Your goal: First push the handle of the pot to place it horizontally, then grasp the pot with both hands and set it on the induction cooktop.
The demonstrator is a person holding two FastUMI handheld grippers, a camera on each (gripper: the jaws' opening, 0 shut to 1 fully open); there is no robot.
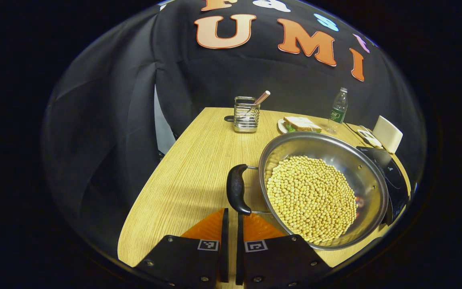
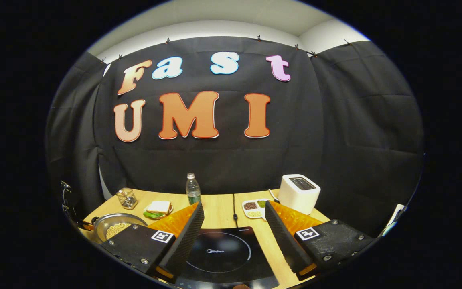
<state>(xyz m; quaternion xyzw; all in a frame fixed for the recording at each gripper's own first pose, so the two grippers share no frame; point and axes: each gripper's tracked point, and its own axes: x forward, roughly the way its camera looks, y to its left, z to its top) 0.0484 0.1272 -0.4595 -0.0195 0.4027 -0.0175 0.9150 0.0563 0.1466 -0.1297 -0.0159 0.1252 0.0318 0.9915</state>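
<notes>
One tabletop [image 1: 191,168], wood-grain. One induction cooktop [image 2: 219,253], black, bare, at the near edge. One pot [image 1: 369,176], steel, holding a heap of soybeans [image 1: 311,198]; it stands on the tabletop just beside the cooktop, black handle [image 1: 237,188] at its side. One toaster [image 2: 299,193], white. One water bottle [image 2: 193,188]. One plate with a sandwich [image 1: 301,123]. One wire holder [image 1: 246,114] containing one stick. One divided dish [image 2: 254,208] of grains. Left hand-held gripper [image 1: 231,224]: fingers together, just short of the handle. Right hand-held gripper [image 2: 234,228]: fingers apart above the cooktop.
</notes>
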